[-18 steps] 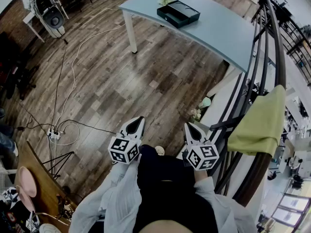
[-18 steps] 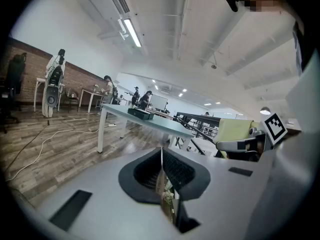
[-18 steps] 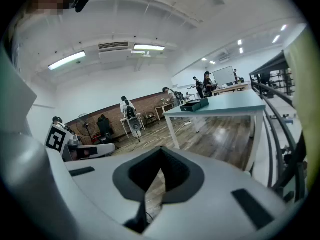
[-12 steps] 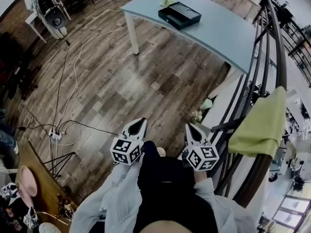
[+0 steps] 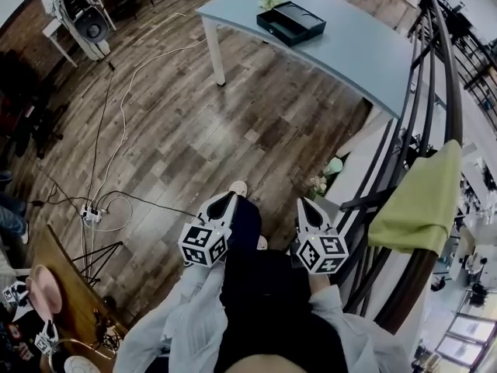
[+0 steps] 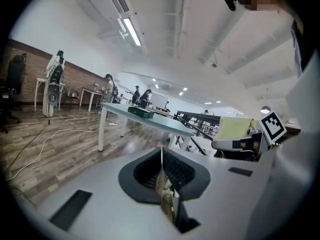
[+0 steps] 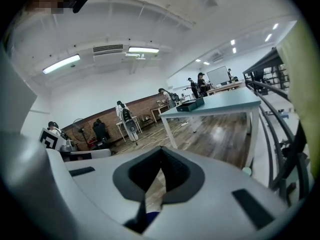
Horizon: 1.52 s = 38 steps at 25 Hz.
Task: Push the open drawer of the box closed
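Note:
A dark flat box [image 5: 291,22] with its drawer open lies on the pale blue table [image 5: 357,53], far ahead across the wooden floor. Both grippers are held low in front of the person, far short of the table. My left gripper [image 5: 224,196] is shut with nothing in it, jaws meeting at a point. My right gripper [image 5: 302,203] is shut and empty too. In the left gripper view the box [image 6: 140,112] shows small on the table [image 6: 165,125]. The right gripper view has the box [image 7: 191,105] on the table top [image 7: 225,104].
A dark railing [image 5: 435,92] runs along the right, with a green cloth [image 5: 419,200] draped over it. Cables [image 5: 116,130] and a power strip [image 5: 91,216] lie on the floor at left. A white machine [image 5: 78,10] stands far left. A wooden table with a pink plate [image 5: 43,290] is at lower left.
The person has stepped forward: a shoe now shows ahead between the grippers and the table has drawn slightly nearer. Both grippers stay shut and side by side.

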Each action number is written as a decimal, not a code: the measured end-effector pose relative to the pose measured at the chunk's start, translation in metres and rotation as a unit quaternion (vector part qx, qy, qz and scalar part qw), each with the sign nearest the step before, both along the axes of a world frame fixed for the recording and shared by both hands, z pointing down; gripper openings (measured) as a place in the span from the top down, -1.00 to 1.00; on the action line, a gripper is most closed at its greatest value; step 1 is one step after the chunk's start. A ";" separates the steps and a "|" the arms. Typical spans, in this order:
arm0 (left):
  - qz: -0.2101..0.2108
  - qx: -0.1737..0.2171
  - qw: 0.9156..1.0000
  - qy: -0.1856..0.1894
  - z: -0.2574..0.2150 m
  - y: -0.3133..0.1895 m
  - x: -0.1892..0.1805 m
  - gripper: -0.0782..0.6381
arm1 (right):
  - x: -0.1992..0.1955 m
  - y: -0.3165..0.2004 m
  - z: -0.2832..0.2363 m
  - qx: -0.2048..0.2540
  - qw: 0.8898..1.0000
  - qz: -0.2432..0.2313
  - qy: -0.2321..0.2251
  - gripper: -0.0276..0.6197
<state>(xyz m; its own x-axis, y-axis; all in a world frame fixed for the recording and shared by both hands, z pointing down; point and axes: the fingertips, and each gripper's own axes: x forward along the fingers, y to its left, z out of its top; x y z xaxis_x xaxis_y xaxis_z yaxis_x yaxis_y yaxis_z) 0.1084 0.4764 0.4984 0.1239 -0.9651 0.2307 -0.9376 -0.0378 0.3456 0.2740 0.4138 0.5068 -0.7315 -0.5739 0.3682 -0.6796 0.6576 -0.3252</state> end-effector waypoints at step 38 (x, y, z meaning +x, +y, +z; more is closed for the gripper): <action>-0.011 0.005 1.000 -0.017 -0.025 -0.231 -0.183 0.72 | -0.168 -0.227 -0.018 0.002 1.000 0.022 0.009 0.90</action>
<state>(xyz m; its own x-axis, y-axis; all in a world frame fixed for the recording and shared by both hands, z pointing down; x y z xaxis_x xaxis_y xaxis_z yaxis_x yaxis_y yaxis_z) -0.0743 0.2450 0.4729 0.0950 -0.9697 0.2253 -0.9496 -0.0204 0.3128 0.1058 0.1871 0.4886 -0.6992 -0.6069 0.3779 -0.7132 0.6287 -0.3100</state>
